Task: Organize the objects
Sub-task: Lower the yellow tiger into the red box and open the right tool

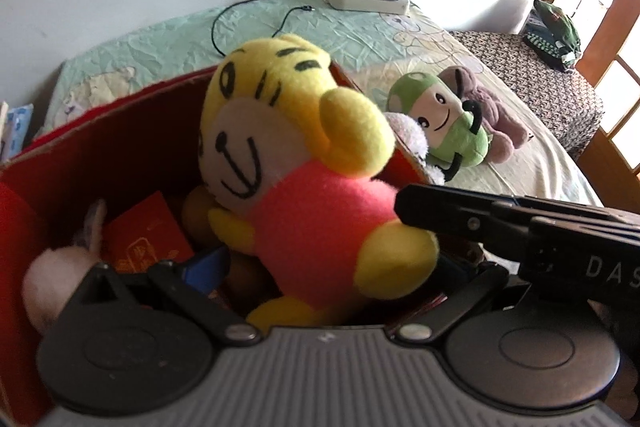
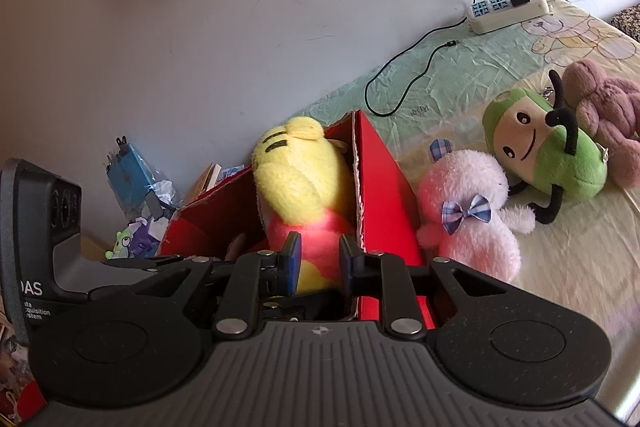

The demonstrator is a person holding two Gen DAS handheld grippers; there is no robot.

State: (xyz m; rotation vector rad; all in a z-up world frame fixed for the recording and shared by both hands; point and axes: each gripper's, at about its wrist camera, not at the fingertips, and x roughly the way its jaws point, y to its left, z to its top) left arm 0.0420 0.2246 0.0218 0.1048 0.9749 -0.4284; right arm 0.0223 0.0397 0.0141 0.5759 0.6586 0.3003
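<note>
A yellow tiger plush (image 1: pixel 296 163) with a pink body stands in the open red cardboard box (image 1: pixel 120 131) on the bed. My right gripper (image 2: pixel 320 261) is shut on the plush's pink body (image 2: pixel 316 231) over the box (image 2: pixel 384 187); its black finger shows in the left wrist view (image 1: pixel 460 215). My left gripper (image 1: pixel 320 267) is open, its jaws wide on either side of the plush's lower body. A white-pink plush with a blue bow (image 2: pixel 472 215), a green mushroom plush (image 2: pixel 548 155) and a mauve plush (image 2: pixel 608 107) lie on the bed right of the box.
The box holds a red envelope (image 1: pixel 144 235) and a pale pink plush (image 1: pixel 56 279). A power strip with charger and cables (image 2: pixel 508 7) lies by the wall. Blue packets and clutter (image 2: pixel 132 187) sit left of the box. A patterned cushion (image 1: pixel 540 79) is beyond the bed.
</note>
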